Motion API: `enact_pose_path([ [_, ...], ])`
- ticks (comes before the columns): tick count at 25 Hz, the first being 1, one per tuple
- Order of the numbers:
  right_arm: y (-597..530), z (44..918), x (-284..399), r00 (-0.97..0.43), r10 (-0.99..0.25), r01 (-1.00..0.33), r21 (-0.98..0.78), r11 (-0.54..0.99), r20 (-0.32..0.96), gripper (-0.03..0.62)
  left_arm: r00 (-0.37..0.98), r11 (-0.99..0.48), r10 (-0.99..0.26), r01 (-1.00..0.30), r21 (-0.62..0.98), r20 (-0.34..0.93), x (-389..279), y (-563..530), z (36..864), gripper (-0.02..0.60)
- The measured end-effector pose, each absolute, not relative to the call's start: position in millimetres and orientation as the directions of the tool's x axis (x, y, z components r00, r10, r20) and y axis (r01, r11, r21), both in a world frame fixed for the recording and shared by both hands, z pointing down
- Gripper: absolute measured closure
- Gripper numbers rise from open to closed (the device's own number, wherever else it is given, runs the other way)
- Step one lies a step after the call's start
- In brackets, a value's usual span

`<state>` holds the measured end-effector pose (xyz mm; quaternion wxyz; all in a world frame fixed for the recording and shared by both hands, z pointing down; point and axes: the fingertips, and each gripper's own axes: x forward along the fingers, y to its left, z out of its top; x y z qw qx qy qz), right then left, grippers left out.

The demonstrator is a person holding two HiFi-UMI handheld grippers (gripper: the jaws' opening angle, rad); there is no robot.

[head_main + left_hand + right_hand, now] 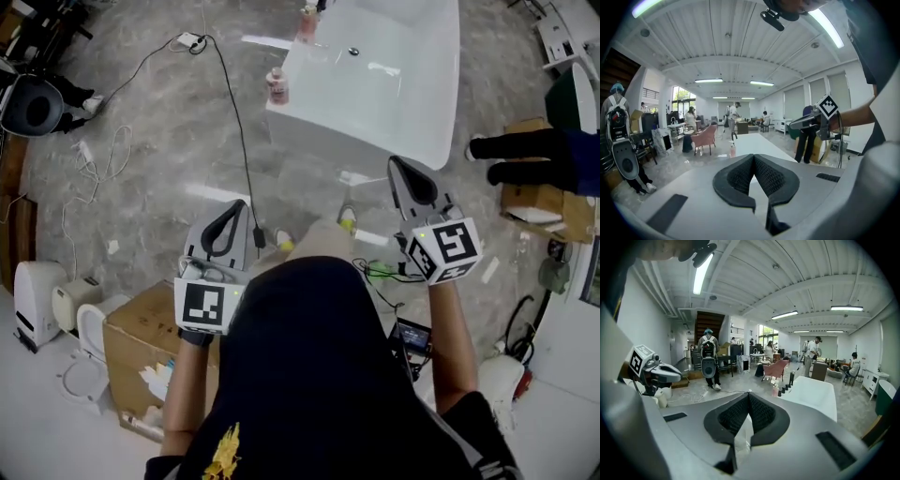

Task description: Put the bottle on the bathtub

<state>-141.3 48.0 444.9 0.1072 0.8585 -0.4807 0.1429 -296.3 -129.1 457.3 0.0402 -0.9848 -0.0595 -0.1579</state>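
Bottle (277, 86), pink, upright on floor (169, 150) beside bathtub (375, 141), left gripper (753, 158), right gripper (748, 395) clenched empty

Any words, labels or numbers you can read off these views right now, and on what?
No readable words or numbers anywhere.
Left cube and right cube: black-and-white square patterns, no letters.
Bottle near the bathtub: label too small to read.
Yellow emblem on the dark shirt: blurred.

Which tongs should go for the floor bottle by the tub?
Left, probably. The bottle stands left of the tub, ahead of the left tongs; the right tongs face the tub's near end. Both are shut, empty.
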Motion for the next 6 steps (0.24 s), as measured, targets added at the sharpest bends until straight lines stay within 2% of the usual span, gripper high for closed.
enact_pose_path([
  [6,50.7,455.4,-136.4,0.477,-0.796,-0.864,0.035,-0.502,0.372,0.594,0.945,-0.992,0.099,0.117,-0.040,0.313,-292.5,-122.7,462.3,0.565],
])
